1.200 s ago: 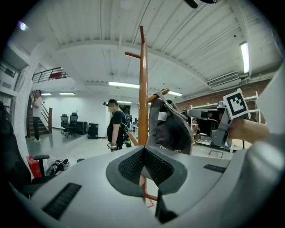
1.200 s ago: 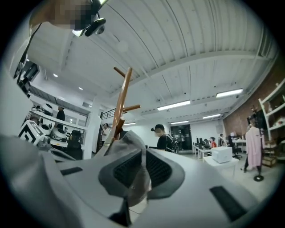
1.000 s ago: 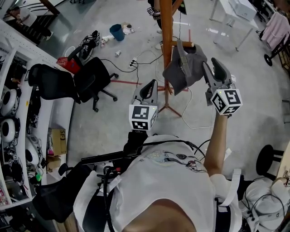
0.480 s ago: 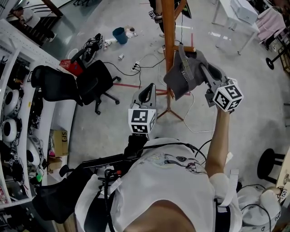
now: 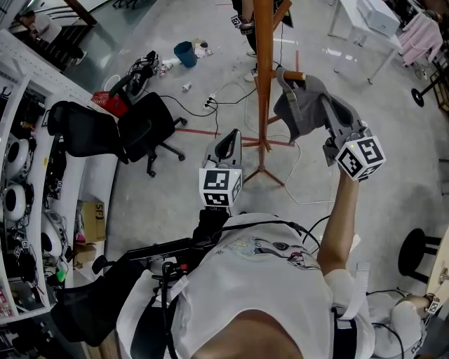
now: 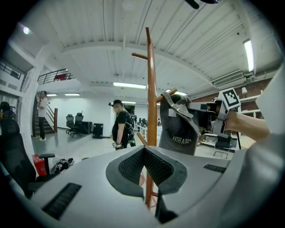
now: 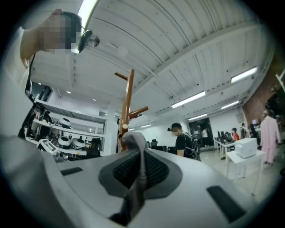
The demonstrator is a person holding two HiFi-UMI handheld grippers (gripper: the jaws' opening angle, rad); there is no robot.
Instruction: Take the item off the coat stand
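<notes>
A grey cap [image 5: 300, 105] hangs from a peg of the orange-brown coat stand [image 5: 263, 84], just right of its pole. My right gripper [image 5: 324, 104] has just been closing and is now shut on the cap. In the right gripper view a fold of the cap's grey fabric [image 7: 134, 140] is pinched between the pads, with the coat stand [image 7: 128, 102] close behind. My left gripper [image 5: 230, 134] is held lower, left of the pole, shut with nothing in it. The left gripper view shows the coat stand [image 6: 151, 98] and the cap [image 6: 178, 129] beyond its jaws.
Black office chairs [image 5: 133, 126] stand on the floor at the left, next to white shelving [image 5: 21, 175]. Cables [image 5: 210, 98] and a blue bucket [image 5: 184, 50] lie behind the stand's base. A white table [image 5: 365, 21] is at the far right. A person in black [image 6: 119, 127] stands beyond the stand.
The right gripper went from open beside the cap to shut on it. The cap has bunched up and shifted right, away from the pole. The left gripper has stayed put.
</notes>
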